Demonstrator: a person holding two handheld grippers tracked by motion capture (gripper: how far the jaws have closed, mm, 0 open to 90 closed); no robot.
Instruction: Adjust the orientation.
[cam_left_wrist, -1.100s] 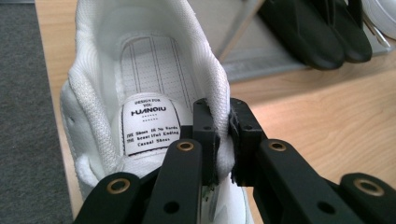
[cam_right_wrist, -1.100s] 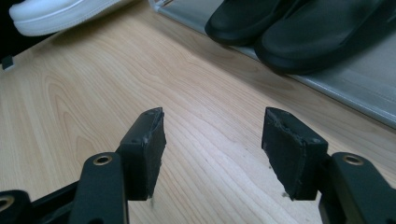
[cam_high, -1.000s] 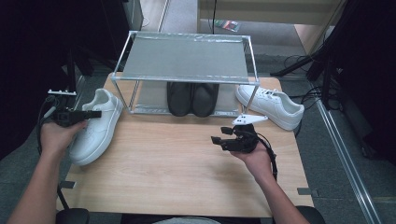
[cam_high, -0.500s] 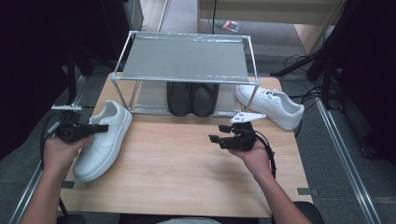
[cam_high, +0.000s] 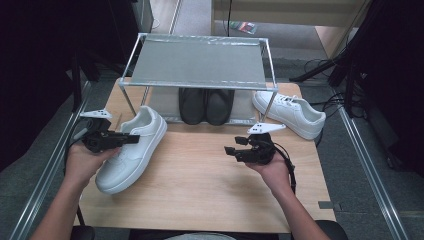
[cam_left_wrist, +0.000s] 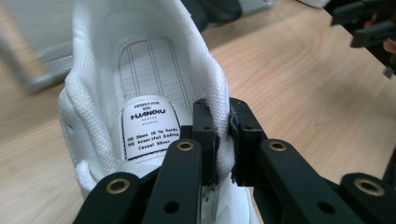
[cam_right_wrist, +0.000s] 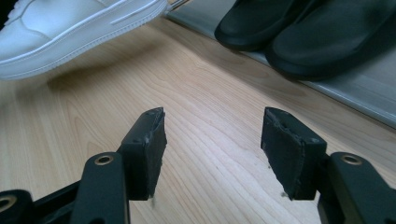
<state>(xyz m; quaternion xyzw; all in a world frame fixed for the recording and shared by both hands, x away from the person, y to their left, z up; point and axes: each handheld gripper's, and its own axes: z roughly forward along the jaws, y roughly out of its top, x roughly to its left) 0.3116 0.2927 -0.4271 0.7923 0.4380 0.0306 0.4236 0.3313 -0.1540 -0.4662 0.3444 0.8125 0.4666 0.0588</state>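
Presently catalogued: one white sneaker (cam_high: 131, 148), lying near the left edge of the wooden table (cam_high: 200, 190), toe toward the shoe rack (cam_high: 200, 65), heel toward the person.

Handling, as judged: light for its bulk; sole stiff, upper padded and yielding. The collar is soft enough to be crushed under the pads, so a pinch there is expected to hold but to let the toe droop and swing. The smooth white sides are judged slippery; the collar rim or the heel tab is the preferred place for a hold.

Left gripper (cam_high: 131, 138): jaws nearly closed, clamped on the padded collar wall of the sneaker (cam_left_wrist: 140, 84), one pad inside the shoe and one outside.

Right gripper (cam_high: 231, 150): jaws wide apart, nothing between them, held over bare wood near the middle of the table.

Also noted: a pair of black shoes (cam_high: 206, 105) on the rack's lower shelf; a second white sneaker (cam_high: 290, 113) at the far right of the table.

Views compared: from the left gripper view the squeezed collar and the printed insole label (cam_left_wrist: 150, 129) are read, which cannot be made out from above. From the high view the layout of rack, shoes and both hands is given. From the right gripper view the empty gap between the pads (cam_right_wrist: 149, 144) is confirmed, with the black shoes (cam_right_wrist: 303, 32) just ahead.
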